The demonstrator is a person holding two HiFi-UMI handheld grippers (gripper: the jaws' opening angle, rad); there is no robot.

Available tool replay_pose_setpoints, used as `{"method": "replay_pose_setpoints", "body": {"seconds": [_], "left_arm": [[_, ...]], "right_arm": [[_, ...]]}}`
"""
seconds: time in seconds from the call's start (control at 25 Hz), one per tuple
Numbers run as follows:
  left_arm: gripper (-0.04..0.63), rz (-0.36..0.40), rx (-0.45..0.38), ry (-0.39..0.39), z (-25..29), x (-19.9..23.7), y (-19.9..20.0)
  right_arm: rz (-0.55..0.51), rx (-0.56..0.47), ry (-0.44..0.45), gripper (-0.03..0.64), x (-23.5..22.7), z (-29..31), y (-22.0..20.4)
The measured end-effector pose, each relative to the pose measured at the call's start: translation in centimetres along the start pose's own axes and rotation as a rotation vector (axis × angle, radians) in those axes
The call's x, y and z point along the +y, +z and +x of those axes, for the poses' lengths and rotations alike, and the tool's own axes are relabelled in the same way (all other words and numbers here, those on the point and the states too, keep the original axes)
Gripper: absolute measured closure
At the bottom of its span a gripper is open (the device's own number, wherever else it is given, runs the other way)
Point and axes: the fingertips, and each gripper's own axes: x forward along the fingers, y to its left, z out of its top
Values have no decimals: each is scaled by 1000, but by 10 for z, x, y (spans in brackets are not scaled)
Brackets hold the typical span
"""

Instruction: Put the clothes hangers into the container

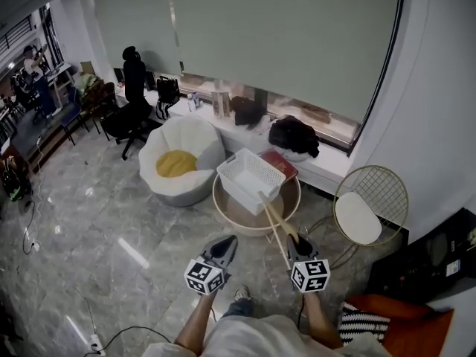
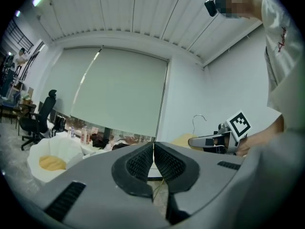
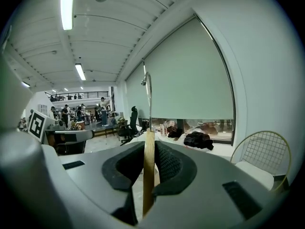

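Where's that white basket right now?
In the head view, the white basket sits centre frame, resting on the round tan tub, just right of the white beanbag chair.

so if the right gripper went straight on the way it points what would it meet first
Probably the white slatted plastic basket on the round tan tub, where the held wooden hanger points; depth is unclear.

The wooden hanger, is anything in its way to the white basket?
Nothing visible blocks it. The wooden hanger, held in the right gripper, points at the white basket, whose open top looks empty. The left gripper is off to the side.
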Motion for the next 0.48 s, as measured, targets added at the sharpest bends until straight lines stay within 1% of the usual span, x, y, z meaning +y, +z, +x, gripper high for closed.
{"method": "replay_pose_setpoints", "body": {"seconds": [0.24,0.48], "left_arm": [[565,14,-10,-13,38,49,26],[565,23,-11,-24,71,93,34]], "right_arm": [[-1,-15,-10,543,-10,57,28],[2,-26,-22,543,-20,110,38]]}}
